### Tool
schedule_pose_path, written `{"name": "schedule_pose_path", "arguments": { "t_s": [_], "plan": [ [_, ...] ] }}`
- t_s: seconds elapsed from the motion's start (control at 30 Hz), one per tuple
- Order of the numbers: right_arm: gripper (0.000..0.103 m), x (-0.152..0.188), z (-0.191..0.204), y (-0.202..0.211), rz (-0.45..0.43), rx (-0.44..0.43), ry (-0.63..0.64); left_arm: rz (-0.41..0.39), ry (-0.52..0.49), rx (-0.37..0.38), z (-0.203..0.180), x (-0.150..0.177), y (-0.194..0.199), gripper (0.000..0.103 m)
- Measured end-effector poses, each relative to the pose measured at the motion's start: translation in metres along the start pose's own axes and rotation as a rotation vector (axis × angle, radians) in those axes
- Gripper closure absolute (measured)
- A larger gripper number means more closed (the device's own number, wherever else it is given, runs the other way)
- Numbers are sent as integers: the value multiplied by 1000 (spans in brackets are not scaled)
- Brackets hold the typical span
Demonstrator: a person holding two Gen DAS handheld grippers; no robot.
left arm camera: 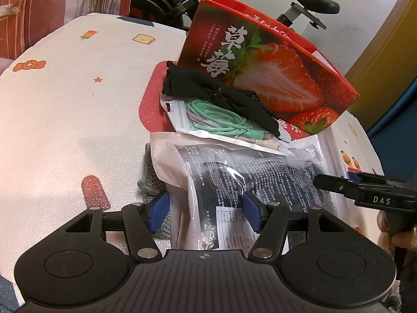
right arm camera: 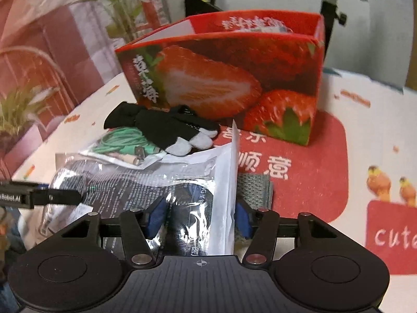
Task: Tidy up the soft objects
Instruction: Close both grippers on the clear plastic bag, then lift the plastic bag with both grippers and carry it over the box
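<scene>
- My left gripper [left arm camera: 206, 215] has its blue pads spread apart, one on each side of a clear plastic packet [left arm camera: 208, 195] with dark fabric and printed text inside; I cannot tell whether the pads press on it.
- My right gripper [right arm camera: 200, 220] straddles the same packet's other end, blue pads standing either side of its upturned white edge; whether they pinch it, I cannot tell.
- Under the packet lies a folded grey knitted cloth [right arm camera: 254, 187], poking out on both sides.
- Just beyond the packet, partly overlapping it, is a small clear bag holding a coiled green cable [left arm camera: 219, 122].
- A black glove [right arm camera: 166, 127] with pale fingertips lies across that bag, reaching to the foot of the box.
- Behind the pile stands an open red strawberry box [left arm camera: 263, 73], upright, with its printed front facing me.
- Everything rests on a white tablecloth [left arm camera: 78, 104] with small cartoon prints and a red panel under the box.
- In the left wrist view, my right gripper's black finger enters from the right edge, with part of my hand [left arm camera: 396, 237] gripping its handle.
</scene>
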State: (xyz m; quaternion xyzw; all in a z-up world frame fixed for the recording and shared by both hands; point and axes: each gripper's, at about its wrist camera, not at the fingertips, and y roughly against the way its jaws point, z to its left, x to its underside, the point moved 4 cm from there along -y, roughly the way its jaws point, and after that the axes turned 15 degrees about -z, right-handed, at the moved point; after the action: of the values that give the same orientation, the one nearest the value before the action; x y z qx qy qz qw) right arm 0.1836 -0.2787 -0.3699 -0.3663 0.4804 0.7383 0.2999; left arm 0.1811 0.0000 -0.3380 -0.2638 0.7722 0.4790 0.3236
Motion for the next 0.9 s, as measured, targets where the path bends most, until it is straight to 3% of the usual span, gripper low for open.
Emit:
{"name": "schedule_pose_path", "arguments": {
  "t_s": [0.27,0.5,0.9],
  "plan": [
    [49,4,-13,-6,-6,-26,-103,8,10,13,2,-1,-1,38],
    [54,-3,6,1,-1,0,-8,45,22,36,-1,-2,3,39],
    [54,-29,38,30,-72,-34,88,19,28,39,-2,-16,31,40]
  ]
}}
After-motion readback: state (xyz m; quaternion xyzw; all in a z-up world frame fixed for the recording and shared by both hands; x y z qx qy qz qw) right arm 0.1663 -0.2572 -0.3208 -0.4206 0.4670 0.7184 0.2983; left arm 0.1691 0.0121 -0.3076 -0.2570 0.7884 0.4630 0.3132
